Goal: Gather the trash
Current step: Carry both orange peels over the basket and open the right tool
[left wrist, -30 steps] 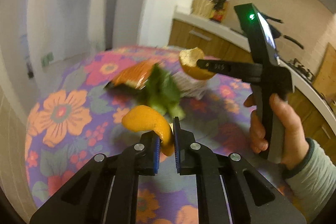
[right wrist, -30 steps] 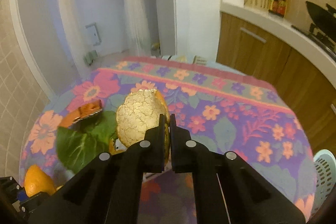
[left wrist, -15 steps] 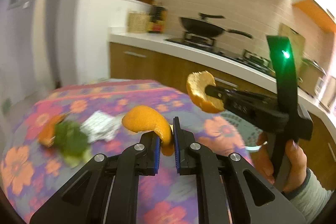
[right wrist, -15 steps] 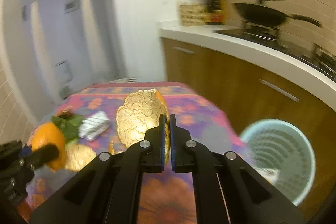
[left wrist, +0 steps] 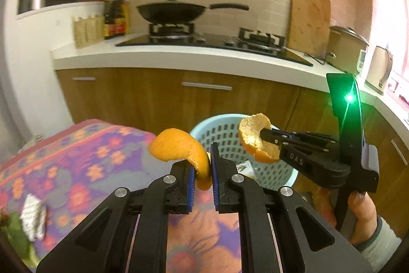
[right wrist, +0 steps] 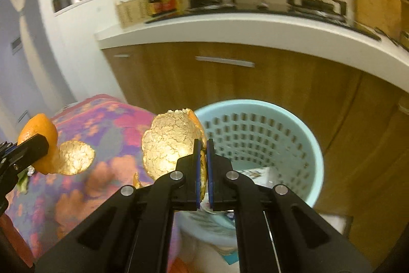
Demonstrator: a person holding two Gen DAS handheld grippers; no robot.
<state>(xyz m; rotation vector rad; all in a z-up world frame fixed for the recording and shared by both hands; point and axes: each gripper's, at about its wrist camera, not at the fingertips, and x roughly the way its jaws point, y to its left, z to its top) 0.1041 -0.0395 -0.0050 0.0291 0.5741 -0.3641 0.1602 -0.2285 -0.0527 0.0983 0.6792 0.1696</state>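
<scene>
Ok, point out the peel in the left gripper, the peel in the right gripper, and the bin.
left peel (left wrist: 179, 145), left wrist view, orange outer curve.
right peel (right wrist: 168, 142), right wrist view, pale inner face.
bin (right wrist: 313, 145), right wrist view, right rim.

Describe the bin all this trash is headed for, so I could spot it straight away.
Find the wooden cabinets under the white countertop. On the floor before them, beside the flowered table, stands a round pale-blue basket. Its slotted walls set it apart; nothing else nearby is that colour.
</scene>
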